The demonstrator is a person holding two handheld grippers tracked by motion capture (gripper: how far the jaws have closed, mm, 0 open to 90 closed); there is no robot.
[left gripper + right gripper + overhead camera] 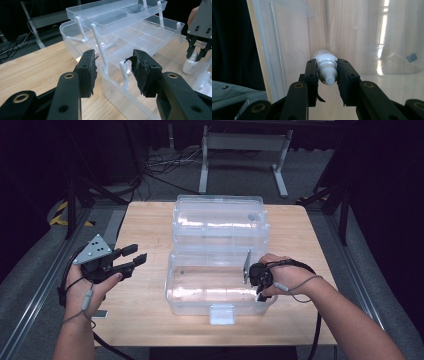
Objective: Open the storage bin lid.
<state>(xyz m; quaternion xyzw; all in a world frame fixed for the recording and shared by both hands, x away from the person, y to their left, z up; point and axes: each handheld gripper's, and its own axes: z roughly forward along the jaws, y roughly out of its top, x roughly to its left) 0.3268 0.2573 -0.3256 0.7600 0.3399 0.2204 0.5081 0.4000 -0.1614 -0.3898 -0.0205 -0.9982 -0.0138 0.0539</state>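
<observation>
1. High view: A clear plastic box (220, 290) sits open on the wooden table (145, 320), its stepped trays (217, 222) folded out toward the far edge. The left gripper (135, 258) hovers over bare wood left of the box, jaws apart and empty. The right gripper (260, 290) reaches down into the box's right end.
2. Left gripper view: Its two black jaws stand apart with nothing between them, aimed at the box's near corner (125, 85). Farther off, the right gripper (198, 53) clamps a small white bottle (190, 63) standing just inside the box.
3. Right gripper view: The jaws are clamped on the white bottle (326, 67), cap end toward the camera, over the clear floor of the box (367, 37).
</observation>
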